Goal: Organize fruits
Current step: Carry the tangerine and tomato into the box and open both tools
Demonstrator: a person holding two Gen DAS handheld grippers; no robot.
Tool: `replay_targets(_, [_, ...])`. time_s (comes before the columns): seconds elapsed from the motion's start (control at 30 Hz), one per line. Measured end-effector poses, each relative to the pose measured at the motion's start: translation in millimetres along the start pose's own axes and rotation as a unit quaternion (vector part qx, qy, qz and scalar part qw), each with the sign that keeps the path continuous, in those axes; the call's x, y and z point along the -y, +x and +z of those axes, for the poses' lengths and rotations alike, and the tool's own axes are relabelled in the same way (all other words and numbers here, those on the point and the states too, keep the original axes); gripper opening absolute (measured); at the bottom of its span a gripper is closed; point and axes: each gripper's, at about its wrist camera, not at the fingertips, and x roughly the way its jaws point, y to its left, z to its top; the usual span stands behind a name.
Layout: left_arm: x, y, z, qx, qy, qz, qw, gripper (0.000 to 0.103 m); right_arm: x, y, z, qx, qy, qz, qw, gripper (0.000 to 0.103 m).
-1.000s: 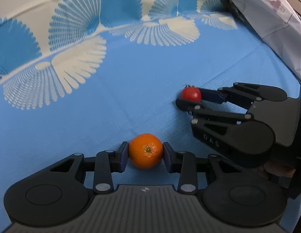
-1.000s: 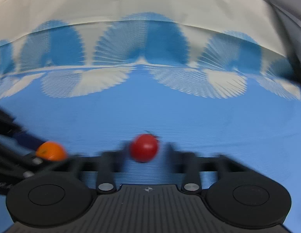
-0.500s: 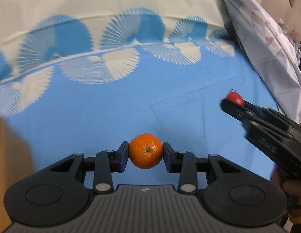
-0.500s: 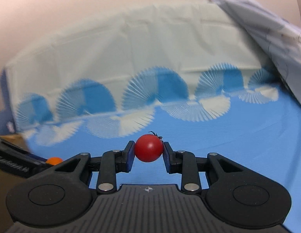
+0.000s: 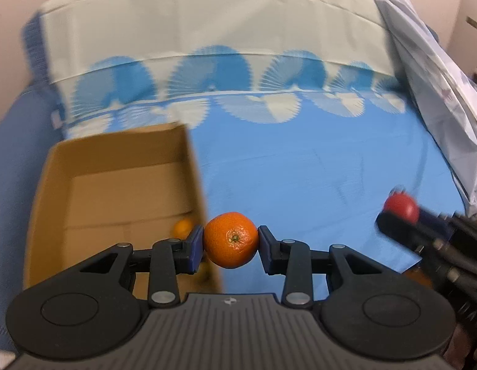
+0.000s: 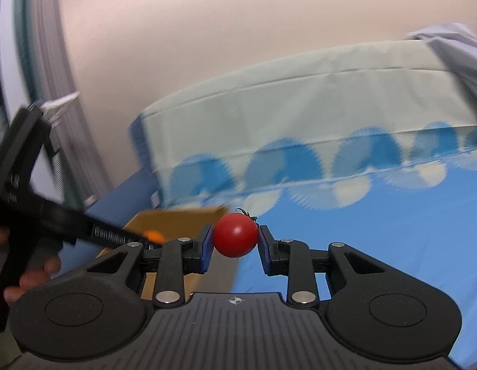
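Observation:
My left gripper [image 5: 231, 241] is shut on an orange mandarin [image 5: 231, 240], held in the air just over the right wall of an open cardboard box [image 5: 53, 166]. Another orange fruit [image 5: 183, 227] lies inside the box at its near right corner. My right gripper [image 6: 236, 236] is shut on a red tomato [image 6: 236, 235] with a small green stem. In the left wrist view that tomato [image 5: 401, 206] shows at the far right in the other gripper. In the right wrist view the left gripper [image 6: 152, 236] reaches in from the left over the box [image 6: 177, 219].
A bed with a blue sheet [image 5: 315, 169] bearing white and blue fan patterns fills the scene, with a pale pillow [image 5: 207, 24] at the back. A crumpled light quilt [image 5: 438, 92] lies along the right side. A hand [image 6: 29, 277] holds the left gripper's handle. A pink wall [image 6: 207, 30] stands behind.
Both grippers have lifted off the sheet and swung left with their fruits. The cardboard box has come into view under the left gripper.

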Motion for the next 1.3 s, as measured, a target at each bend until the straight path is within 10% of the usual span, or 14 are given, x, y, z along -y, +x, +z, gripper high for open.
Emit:
replay_targets(0.5, [-81.0, -102.0, -110.4, 0.027, -0.097, 0.075, 0.9921, 0.042, -127.1, -38.5, -30.3, -0.035, -0.076, 0.049, 0.995, 0.032])
replay_targets(1.3, [-81.2, -114.8, -127.5, 0.034, -0.111, 0.068, 0.9909, 0.042, -152.0, -49.2, -33.3, -0.044, -0.111, 0.053, 0.991, 0.032])
